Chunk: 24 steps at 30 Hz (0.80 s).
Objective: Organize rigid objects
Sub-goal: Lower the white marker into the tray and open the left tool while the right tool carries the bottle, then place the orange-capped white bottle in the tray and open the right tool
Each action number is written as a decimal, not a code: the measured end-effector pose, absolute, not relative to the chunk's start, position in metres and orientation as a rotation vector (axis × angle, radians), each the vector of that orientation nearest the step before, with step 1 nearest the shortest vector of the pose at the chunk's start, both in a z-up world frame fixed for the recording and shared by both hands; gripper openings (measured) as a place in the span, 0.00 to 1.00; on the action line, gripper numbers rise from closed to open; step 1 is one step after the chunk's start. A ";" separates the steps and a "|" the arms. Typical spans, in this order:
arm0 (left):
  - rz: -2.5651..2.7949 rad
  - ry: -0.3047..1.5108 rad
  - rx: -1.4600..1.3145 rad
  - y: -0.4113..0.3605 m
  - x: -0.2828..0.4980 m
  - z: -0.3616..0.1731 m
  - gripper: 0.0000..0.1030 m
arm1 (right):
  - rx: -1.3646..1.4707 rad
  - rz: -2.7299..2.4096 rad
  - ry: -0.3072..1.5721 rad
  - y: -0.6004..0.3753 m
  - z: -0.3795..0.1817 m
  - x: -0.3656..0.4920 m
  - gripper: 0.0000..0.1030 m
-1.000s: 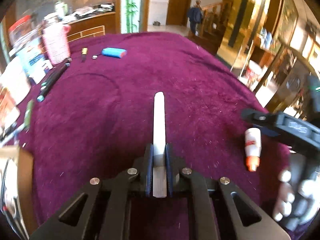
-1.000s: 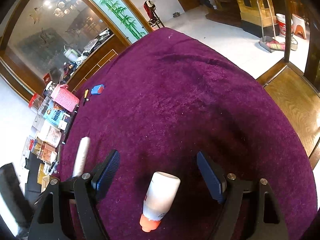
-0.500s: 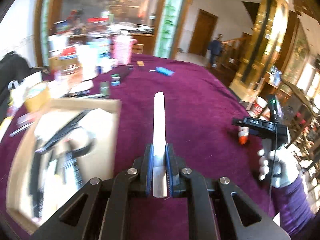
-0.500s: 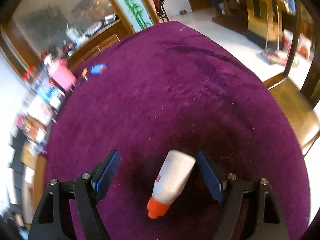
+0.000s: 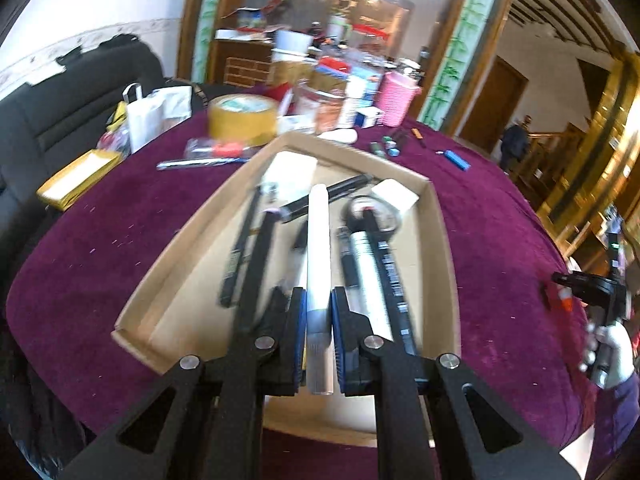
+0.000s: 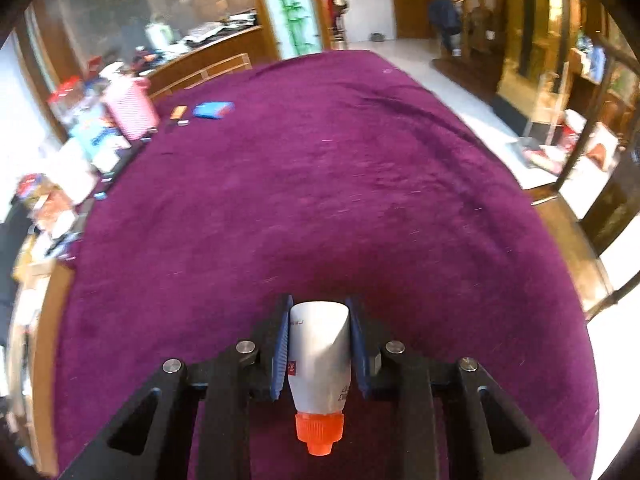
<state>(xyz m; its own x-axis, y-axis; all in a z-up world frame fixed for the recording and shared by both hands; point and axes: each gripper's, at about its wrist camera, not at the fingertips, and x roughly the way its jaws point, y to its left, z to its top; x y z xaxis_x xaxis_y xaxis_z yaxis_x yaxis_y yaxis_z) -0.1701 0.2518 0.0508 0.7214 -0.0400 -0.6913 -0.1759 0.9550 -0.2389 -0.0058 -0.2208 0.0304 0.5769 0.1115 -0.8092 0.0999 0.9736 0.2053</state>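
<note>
1. The left gripper (image 5: 319,312) is pinched tight on a white stick (image 5: 318,248), held above an open cardboard tray (image 5: 444,248) on a purple tablecloth (image 5: 500,220).
2. The tray already holds pens, a silver tube and a small white block.
3. The right gripper (image 6: 319,336) has just been closing; its blue pads now press both sides of a white glue bottle (image 6: 320,356), orange cap pointing toward the camera.
4. Whether the bottle still rests on the cloth cannot be told.
5. Step in hand, likely: delivering the stick while picking up the bottle.
6. Next calls for lowering the stick among the tray's contents, releasing it, then carrying the bottle leftward to the tray.
</note>
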 end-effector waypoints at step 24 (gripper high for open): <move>0.015 0.814 -0.277 0.233 -0.155 0.021 0.12 | 0.132 0.642 1.086 0.093 0.058 -0.036 0.29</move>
<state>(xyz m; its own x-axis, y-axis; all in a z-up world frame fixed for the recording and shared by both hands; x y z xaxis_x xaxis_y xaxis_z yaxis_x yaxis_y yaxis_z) -0.1550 0.2326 0.0207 0.6887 -0.0932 -0.7191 -0.1190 0.9637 -0.2388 -0.0361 0.0928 0.0581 0.3057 0.5460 -0.7800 -0.4206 0.8124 0.4039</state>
